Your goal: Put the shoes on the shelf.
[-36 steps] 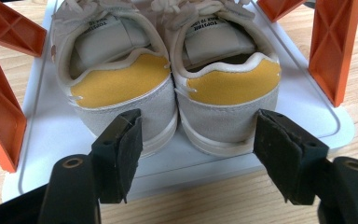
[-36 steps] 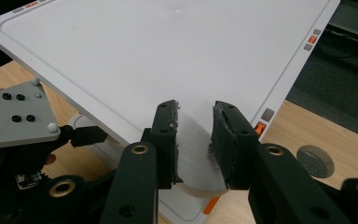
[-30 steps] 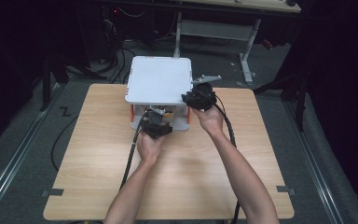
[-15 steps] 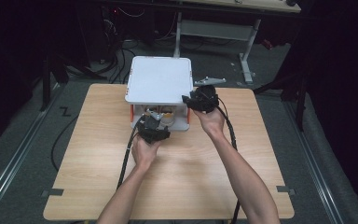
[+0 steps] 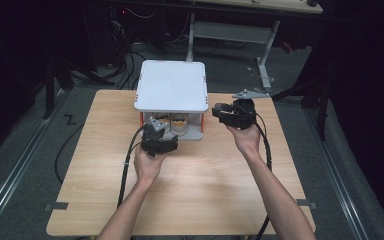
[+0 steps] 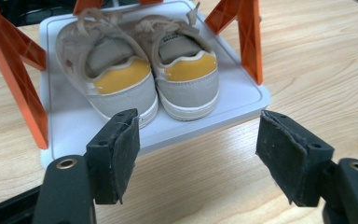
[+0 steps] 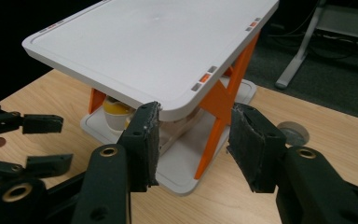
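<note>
The pair of shoes sat heels-out on the rack's lower shelf, straight ahead of the empty, wide-open left gripper, while the right gripper, jaws just opening on nothing, hovered beside the top shelf's corner.

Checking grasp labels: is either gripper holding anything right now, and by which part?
Nothing is held. The left gripper stands open, short of the shoes; the right gripper, jaws just opening, is empty beside the rack's top shelf.

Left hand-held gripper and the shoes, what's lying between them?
Bare tabletop, then the white tray's front lip, seen in the left gripper view. Nothing else lies before the shoes.
</note>
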`<state>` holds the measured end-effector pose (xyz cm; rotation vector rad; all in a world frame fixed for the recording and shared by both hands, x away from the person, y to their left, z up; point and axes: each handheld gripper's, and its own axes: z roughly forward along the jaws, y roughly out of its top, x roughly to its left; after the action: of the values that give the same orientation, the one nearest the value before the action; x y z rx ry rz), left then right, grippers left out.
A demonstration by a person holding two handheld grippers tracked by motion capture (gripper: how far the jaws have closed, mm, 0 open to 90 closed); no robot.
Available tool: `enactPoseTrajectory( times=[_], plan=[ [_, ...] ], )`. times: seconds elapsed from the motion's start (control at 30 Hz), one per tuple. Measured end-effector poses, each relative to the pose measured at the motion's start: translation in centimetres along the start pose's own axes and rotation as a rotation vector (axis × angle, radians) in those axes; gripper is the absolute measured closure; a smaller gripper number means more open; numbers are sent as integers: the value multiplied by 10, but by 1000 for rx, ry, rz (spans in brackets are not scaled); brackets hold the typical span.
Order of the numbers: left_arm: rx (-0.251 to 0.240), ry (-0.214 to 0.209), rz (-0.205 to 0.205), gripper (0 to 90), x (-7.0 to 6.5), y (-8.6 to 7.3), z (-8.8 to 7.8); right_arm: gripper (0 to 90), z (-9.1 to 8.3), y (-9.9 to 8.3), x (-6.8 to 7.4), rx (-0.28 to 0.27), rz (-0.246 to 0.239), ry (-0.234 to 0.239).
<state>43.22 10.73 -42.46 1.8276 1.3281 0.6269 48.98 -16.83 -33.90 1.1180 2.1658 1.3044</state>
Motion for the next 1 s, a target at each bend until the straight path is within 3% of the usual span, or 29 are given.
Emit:
enactPoseTrajectory(
  times=[0.1,0.33,0.47,0.8,1.0],
  plan=[
    [-12,-31,-6,329,2,1,-9,521,-10,-7,-5,-10,13,-2],
    [-30,-57,-3,336,5,0,-24,501,-30,-21,-17,-24,22,-8],
    [-60,-36,12,341,8,-3,-33,494,-40,-31,-22,-30,31,-11],
    [-61,-61,-5,321,18,-14,-50,486,-64,-58,-32,-43,55,-20],
    [-53,-80,16,266,22,-17,-56,474,-73,-73,-35,-43,63,-29]
  ],
)
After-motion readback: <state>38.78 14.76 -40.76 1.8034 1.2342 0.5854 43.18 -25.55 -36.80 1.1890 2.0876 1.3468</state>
